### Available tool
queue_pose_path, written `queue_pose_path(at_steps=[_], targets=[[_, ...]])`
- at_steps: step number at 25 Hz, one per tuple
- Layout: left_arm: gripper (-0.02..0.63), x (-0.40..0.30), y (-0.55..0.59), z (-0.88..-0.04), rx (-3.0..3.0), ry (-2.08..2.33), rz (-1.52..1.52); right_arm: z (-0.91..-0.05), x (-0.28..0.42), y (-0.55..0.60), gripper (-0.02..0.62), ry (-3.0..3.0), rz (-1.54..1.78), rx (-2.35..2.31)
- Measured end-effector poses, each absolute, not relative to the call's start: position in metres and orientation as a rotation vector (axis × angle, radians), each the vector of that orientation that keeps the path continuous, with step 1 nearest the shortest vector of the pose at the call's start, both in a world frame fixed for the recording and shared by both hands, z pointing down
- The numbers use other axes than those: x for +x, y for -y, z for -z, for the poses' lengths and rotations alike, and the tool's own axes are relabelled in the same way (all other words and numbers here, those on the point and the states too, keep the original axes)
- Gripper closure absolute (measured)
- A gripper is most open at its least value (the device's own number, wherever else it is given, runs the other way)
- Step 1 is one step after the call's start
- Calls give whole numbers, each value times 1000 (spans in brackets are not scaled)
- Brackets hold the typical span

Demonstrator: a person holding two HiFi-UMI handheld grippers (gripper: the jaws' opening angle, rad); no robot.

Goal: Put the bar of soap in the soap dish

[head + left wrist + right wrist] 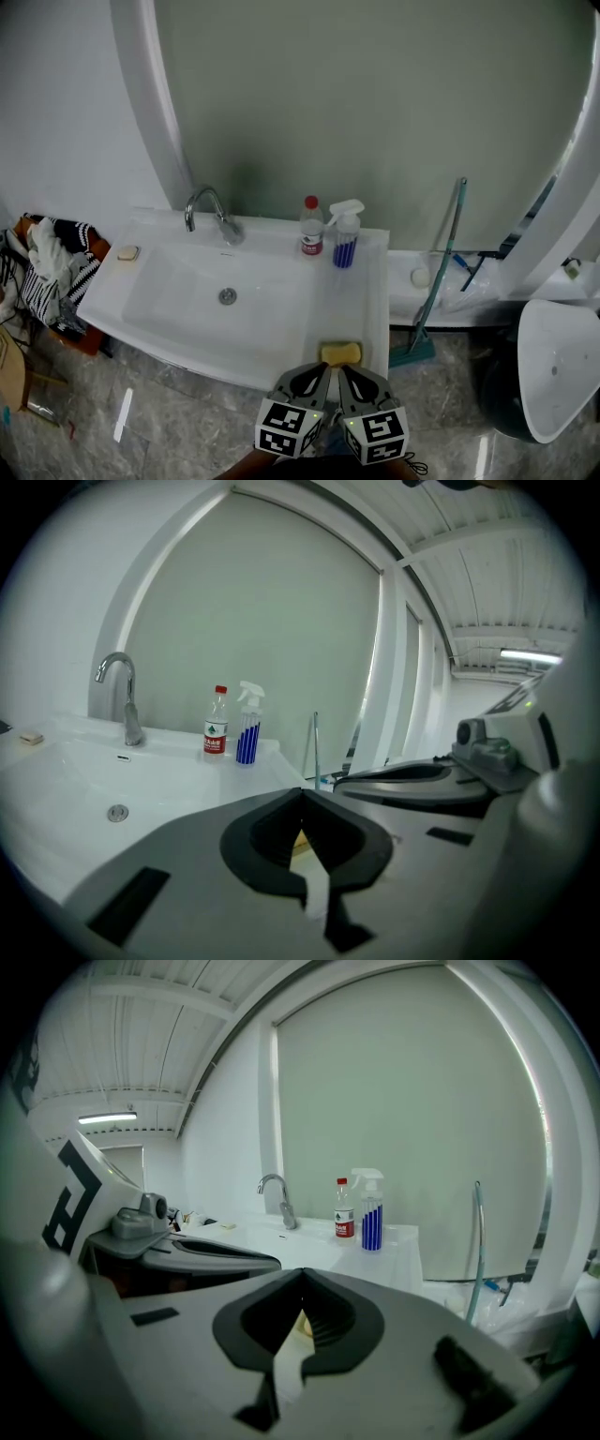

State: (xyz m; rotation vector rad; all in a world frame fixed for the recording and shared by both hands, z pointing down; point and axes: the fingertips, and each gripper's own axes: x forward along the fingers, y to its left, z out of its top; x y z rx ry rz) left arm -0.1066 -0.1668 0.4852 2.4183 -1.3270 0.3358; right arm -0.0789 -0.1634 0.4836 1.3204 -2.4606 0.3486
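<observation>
Below a grey-green wall (pixel 375 112), white sink (pixel 169 291) over marbled floor (pixel 178 412).

The sink (pixel 366 300) stands against the back wall, with the drain (pixel 227 296) in the middle of its basin and the faucet (pixel 208 208) behind it on the back rim. Right of the faucet on that rim, a bottle (pixel 311 228) stands just left of a spray bottle (pixel 345 236). What looks like the soap dish (pixel 127 253) lies on the left rim. The bar of soap (pixel 340 353) lies well apart from it on the front right corner. Just before the bar, the left gripper (pixel 324 367) and right gripper (pixel 341 368) sit side by side. Right of the sink, a long handle (pixel 445 262) leans over a lower ledge (pixel 487 314). A heap of cloth (pixel 56 267) lies left of the sink.
</observation>
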Motion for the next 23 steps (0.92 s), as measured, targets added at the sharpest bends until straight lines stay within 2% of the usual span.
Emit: queue_pose_path(at_steps=[23], targets=[[597, -125, 134, -486, 2404, 1384, -356, -472, -91, 128, 584, 2434, -298, 1394]])
